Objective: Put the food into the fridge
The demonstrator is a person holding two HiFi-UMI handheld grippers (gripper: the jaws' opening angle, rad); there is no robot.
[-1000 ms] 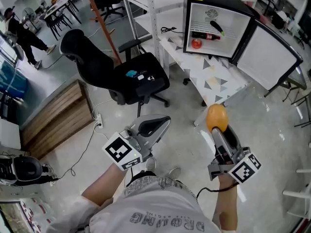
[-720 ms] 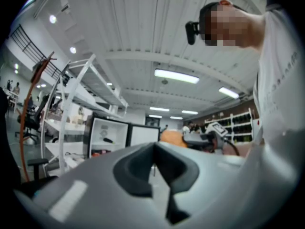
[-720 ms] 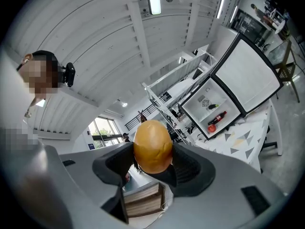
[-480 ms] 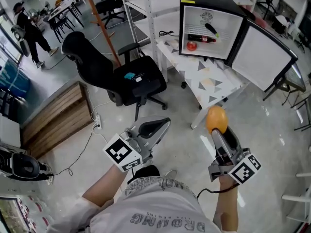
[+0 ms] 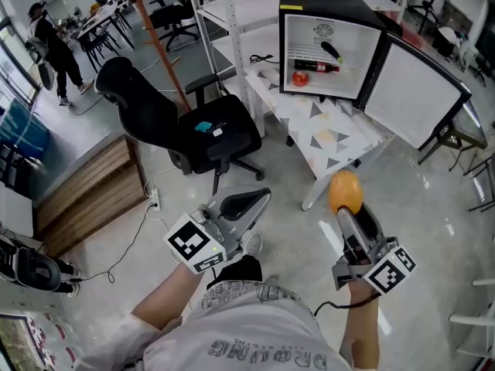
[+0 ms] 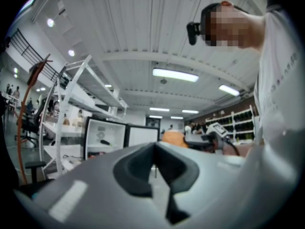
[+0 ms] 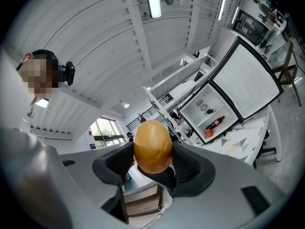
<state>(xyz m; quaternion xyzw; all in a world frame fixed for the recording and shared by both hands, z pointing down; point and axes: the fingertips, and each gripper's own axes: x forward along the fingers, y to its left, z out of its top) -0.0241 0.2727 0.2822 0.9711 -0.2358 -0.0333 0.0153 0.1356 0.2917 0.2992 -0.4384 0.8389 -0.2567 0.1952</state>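
Observation:
My right gripper [image 5: 346,198] is shut on an orange bread roll [image 5: 345,189], which fills the space between its pads in the right gripper view as the roll [image 7: 152,146]. A small black fridge [image 5: 329,41] stands open on a white table [image 5: 340,134] ahead, its door [image 5: 415,87] swung right. Inside lie a red tomato [image 5: 300,78], a dark cola bottle [image 5: 317,66] and a dark vegetable [image 5: 331,50]. The fridge [image 7: 212,112] also shows in the right gripper view. My left gripper [image 5: 265,194] is shut and holds nothing; its jaws [image 6: 154,149] meet.
A black office chair [image 5: 182,122] stands left of the table. White shelving [image 5: 224,22] rises behind it. A wooden pallet [image 5: 85,188] and a cable lie on the floor at left. A person [image 5: 54,52] stands far left among desks.
The view has shifted forward and slightly right: the fridge, table and chair sit a little nearer and more central. Both grippers keep their pose, the roll still held.

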